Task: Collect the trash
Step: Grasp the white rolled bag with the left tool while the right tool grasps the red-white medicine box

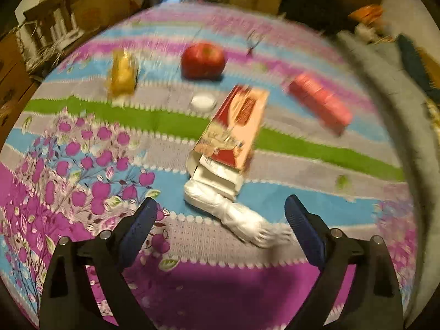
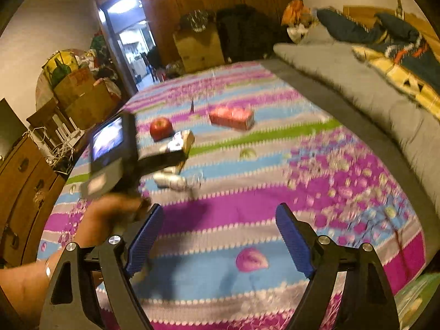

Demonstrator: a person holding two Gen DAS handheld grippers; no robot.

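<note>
Trash is lying on the striped sheet (image 1: 82, 104): a torn carton (image 1: 233, 132) at centre, a white wrapper (image 1: 233, 214) at its six o'clock. Left claw (image 1: 220, 220) and right claw (image 2: 217, 236) are both gaping apart, gripping nothing.

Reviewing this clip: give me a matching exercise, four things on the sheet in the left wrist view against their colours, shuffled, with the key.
Things:
1. apple
2. lid
3. open carton
4. wrapped packet

Colours:
A. yellow
B. red and orange print
C. plain red
D. white

Pairs: 1-C, 2-D, 3-B, 4-A
</note>
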